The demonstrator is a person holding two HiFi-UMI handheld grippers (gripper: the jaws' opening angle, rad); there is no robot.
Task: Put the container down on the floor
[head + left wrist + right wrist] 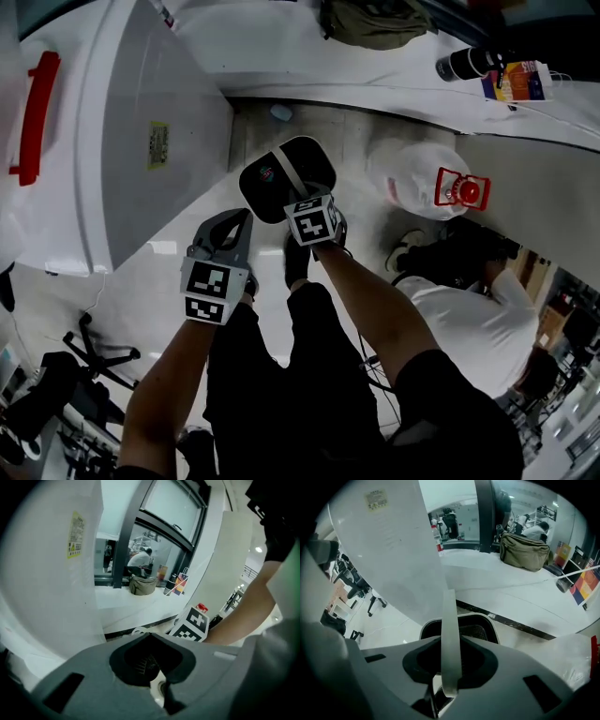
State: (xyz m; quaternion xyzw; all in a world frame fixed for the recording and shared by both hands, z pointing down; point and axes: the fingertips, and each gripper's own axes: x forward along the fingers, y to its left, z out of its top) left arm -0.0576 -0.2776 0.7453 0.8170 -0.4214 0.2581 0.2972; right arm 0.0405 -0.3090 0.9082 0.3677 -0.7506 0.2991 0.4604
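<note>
The tall white cabinet (141, 103) fills the left, standing on the pale floor (169, 281). In the head view the container (272, 183) is a smooth black oval hanging over that floor beside the cabinet, its long axis across the picture. Only the right gripper view shows its mouth turned up, white-rimmed and mesh-lined. The right tool (309, 199) is clamped on its flat grey strap (450, 644). The left tool (242, 220) is closed and empty.
</note>
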